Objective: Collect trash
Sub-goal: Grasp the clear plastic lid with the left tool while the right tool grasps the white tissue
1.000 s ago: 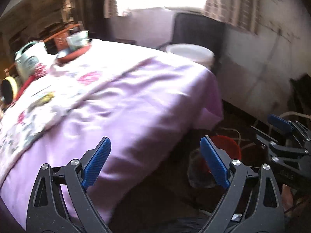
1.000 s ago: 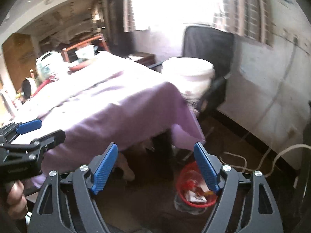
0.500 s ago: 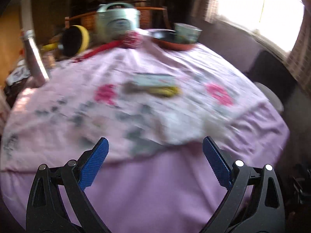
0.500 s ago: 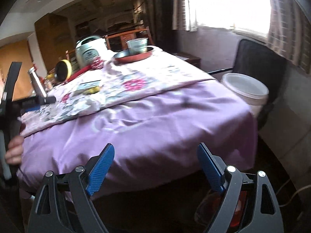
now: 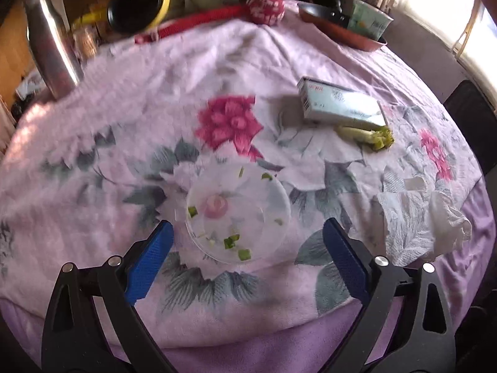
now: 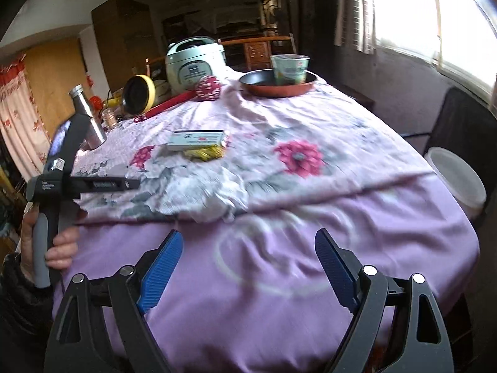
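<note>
My left gripper [image 5: 247,256] is open and empty, hovering over a clear plastic lid [image 5: 237,211] with green vegetable bits on the floral cloth. Further right lie a small carton [image 5: 340,105], a green vegetable stalk [image 5: 369,133] and a crumpled white tissue [image 5: 435,220]. My right gripper [image 6: 248,267] is open and empty above the purple cloth at the table's near edge. In the right wrist view the carton [image 6: 197,139], the yellowish-green scrap [image 6: 203,153] and the tissue [image 6: 217,200] lie beyond it. The left gripper's body [image 6: 65,168] shows at the left.
At the table's far end stand a rice cooker [image 6: 194,63], a red pan [image 6: 278,85] holding a cup [image 6: 290,66], a steel bottle [image 5: 51,43], a red-white ball [image 5: 267,4] and a yellow-rimmed round thing [image 5: 139,1]. A white bucket [image 6: 455,180] sits on a chair at the right.
Both views have swung up from the floor and the red bin onto the tabletop. The left gripper has moved in over the clear lid; both grippers stayed open.
</note>
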Action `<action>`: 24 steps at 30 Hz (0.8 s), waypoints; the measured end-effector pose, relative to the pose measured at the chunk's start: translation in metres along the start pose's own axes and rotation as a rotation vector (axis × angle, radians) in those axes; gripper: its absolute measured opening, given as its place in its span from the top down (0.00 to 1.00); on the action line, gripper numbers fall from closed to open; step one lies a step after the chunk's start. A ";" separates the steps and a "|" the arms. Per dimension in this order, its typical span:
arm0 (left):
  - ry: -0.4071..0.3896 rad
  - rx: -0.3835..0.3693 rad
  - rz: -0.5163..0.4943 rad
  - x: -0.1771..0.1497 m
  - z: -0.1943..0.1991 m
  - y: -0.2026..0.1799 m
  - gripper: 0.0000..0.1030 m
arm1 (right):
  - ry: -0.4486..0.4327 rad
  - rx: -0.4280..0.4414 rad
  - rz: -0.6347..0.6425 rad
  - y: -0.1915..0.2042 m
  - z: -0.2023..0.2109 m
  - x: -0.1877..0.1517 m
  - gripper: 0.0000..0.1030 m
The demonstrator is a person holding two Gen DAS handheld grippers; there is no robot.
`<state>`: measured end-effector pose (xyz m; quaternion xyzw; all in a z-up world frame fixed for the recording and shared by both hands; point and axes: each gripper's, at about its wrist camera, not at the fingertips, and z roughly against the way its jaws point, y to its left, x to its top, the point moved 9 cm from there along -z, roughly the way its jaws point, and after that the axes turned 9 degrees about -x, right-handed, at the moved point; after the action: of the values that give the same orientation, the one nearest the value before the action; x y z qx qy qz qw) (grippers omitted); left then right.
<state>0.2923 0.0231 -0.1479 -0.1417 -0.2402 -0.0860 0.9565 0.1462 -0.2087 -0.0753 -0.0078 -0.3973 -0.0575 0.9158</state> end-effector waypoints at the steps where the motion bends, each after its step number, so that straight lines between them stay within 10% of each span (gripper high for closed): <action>1: -0.009 0.000 0.008 0.000 0.001 0.002 0.15 | 0.003 0.005 0.010 0.006 -0.006 0.004 0.17; 5: -0.034 0.038 -0.026 0.001 0.005 0.002 0.49 | 0.022 0.024 0.015 0.022 -0.032 0.019 0.17; 11: -0.055 -0.010 -0.013 0.004 0.012 -0.001 0.49 | 0.063 0.036 -0.001 0.031 -0.063 0.028 0.22; 13: -0.064 -0.012 -0.008 0.006 0.015 0.000 0.49 | 0.095 0.040 0.006 0.034 -0.073 0.024 0.58; 14: -0.069 -0.010 -0.007 0.008 0.015 0.000 0.49 | 0.121 0.052 0.012 0.036 -0.077 0.019 0.95; 24: -0.109 -0.006 -0.034 0.010 0.023 -0.005 0.49 | -0.025 0.076 -0.061 0.011 -0.013 0.016 0.95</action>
<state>0.2900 0.0249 -0.1224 -0.1450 -0.2939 -0.0952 0.9400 0.1676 -0.2004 -0.0716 0.0384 -0.4108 -0.0704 0.9082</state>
